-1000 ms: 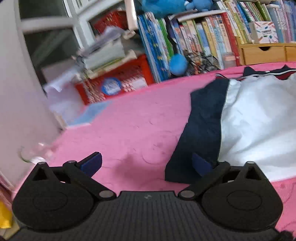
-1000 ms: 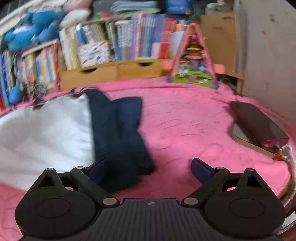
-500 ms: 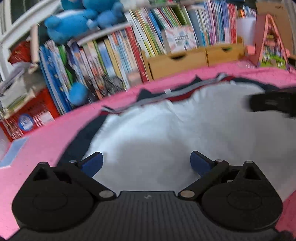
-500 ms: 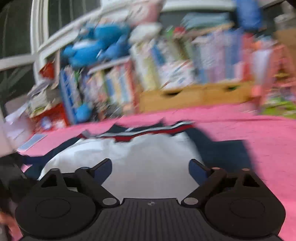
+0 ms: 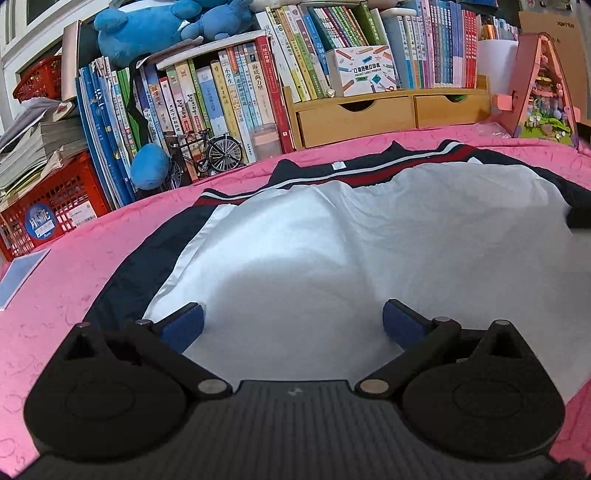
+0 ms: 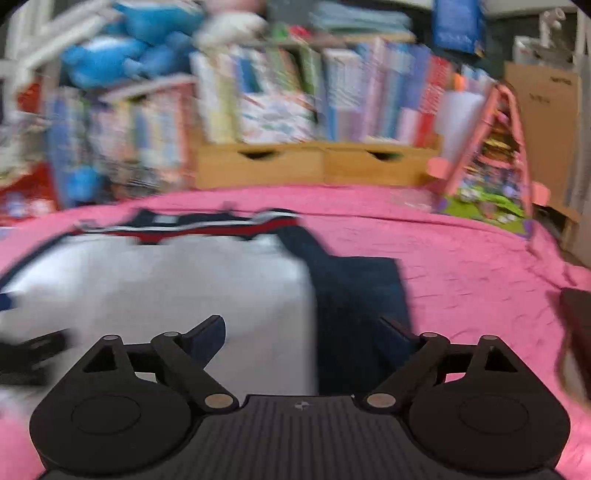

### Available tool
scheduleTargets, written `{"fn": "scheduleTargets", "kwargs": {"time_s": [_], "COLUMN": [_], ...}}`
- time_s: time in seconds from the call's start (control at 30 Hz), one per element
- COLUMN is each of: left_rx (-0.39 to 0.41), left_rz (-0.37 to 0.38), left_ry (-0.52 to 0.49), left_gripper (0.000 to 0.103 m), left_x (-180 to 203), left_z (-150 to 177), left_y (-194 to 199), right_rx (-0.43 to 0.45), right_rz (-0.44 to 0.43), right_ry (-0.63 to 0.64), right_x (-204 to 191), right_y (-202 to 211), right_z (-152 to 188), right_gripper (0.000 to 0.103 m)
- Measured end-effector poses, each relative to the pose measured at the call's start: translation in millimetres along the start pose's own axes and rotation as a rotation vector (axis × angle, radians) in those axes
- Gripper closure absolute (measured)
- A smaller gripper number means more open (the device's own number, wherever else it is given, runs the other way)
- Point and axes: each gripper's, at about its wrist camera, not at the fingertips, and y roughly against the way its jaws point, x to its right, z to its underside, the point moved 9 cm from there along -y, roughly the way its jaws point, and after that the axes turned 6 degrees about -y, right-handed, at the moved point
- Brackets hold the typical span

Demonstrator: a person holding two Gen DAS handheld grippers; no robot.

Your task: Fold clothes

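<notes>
shirt [image 5: 369,251]: one, on the pink cover [image 5: 110,266]
wooden drawers [image 5: 356,116]: two, behind the shirt
red crates [image 5: 55,206]: two, left of the drawers
toy bicycle [image 5: 207,151]: one, left of the drawers

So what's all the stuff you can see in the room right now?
shirt: one, white body with navy sleeves and a red and white stripe at the collar, spread flat on the pink cover.
pink cover: one, under the shirt.
books: many, mixed colours, standing in a row behind the cover.
plush toys: at least two, blue, on top of the books.
wooden drawers: two, light brown, side by side under the books.
toy bicycle: one, black, in front of the books.
red crate: one, far left.
pink playhouse: one, far right.
left gripper: black with blue pads, open over the shirt.
right gripper: black, open, over the shirt's right sleeve edge.
</notes>
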Motion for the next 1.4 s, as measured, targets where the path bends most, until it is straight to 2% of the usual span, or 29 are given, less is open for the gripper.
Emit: {"fn": "scheduleTargets", "kwargs": {"time_s": [0.1,0.2,0.27,0.4,0.47,0.63,0.73,0.83,0.9,1.0,1.13,1.3,1.4], "left_rx": [-0.008,-0.014,-0.008,-0.038,-0.087,-0.207,-0.238,-0.260,-0.271,-0.251,-0.139,-0.012,-0.007], "left_rz": [0.013,0.046,0.070,0.157,0.165,0.142,0.053,0.080,0.080,0.038,0.056,0.073,0.083], "left_ry": [0.023,0.036,0.024,-0.045,-0.106,-0.142,-0.080,0.004,0.034,0.008,-0.032,0.021,0.031], "left_gripper": [0.000,0.000,0.000,0.000,0.000,0.000,0.000,0.000,0.000,0.000,0.000,0.000,0.000], "left_x": [0.4,3.2,6.6,17.0,19.8,16.0,-7.6,-16.0,-19.8,-24.6,-25.9,-10.6,2.4], "left_z": [5.0,11.2,13.8,1.3,-13.8,-54.2,-83.0,-98.4,-101.5,-93.8,-66.4,-14.2,8.9], "left_y": [9.9,25.6,37.5,42.8,23.9,-65.1,-115.4,-149.0,-152.1,-129.7,-65.2,18.1,37.1], "right_rx": [0.034,0.006,-0.027,-0.036,-0.036,-0.025,-0.027,-0.030,-0.029,-0.027,-0.025,0.007,0.038], "right_rz": [-0.101,-0.111,-0.086,-0.084,-0.085,-0.079,-0.084,-0.093,-0.092,-0.099,-0.111,-0.107,-0.085], "right_ry": [0.063,0.144,0.173,0.123,0.114,0.120,0.118,0.115,0.110,0.104,0.088,0.013,-0.079], "right_x": [-31.5,-53.9,-56.9,-52.3,-51.1,-52.0,-51.0,-49.7,-49.1,-48.6,-48.1,-41.1,-32.0], "right_y": [26.1,27.4,18.7,12.3,11.7,16.7,17.3,16.2,15.4,15.6,16.3,26.0,41.7], "right_z": [18.2,34.6,46.1,50.9,51.6,57.1,58.1,57.7,57.0,57.3,57.0,56.8,60.0], "right_gripper": [0.012,0.012,0.012,0.010,0.009,0.008,0.008,0.008,0.008,0.007,0.006,0.004,0.004]}}
